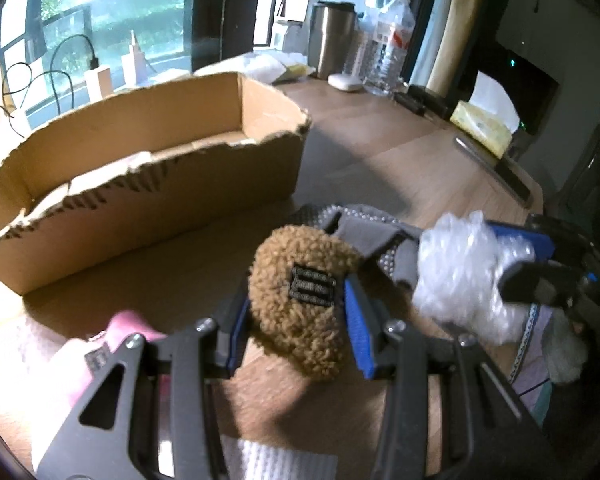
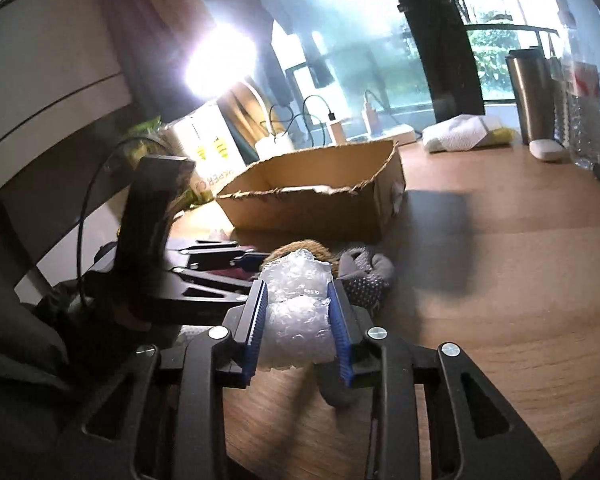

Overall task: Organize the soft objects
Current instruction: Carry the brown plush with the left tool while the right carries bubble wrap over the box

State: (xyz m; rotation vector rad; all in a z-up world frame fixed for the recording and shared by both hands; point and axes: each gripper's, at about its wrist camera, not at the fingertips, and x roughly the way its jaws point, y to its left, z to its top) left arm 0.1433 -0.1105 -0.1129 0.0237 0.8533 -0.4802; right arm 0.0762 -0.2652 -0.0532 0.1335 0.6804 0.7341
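Pointing downward over the counter point(image 2: 520, 280), left claw point(image 1: 296, 304) clamps a brown fleece piece point(image 1: 300, 308); right claw point(image 2: 298, 320) pinches bubble wrap point(image 2: 296, 312) just beside it, near the cardboard box point(image 1: 140, 184).

The left gripper point(image 1: 296, 312) points down at a slant, its blue pads point(image 1: 360, 332) pressed against both sides of a brown fuzzy piece point(image 1: 300, 304). The right gripper point(image 2: 300, 320), just beside it, slants down less steeply with its pads squeezing a bubble-wrap wad point(image 2: 296, 312)
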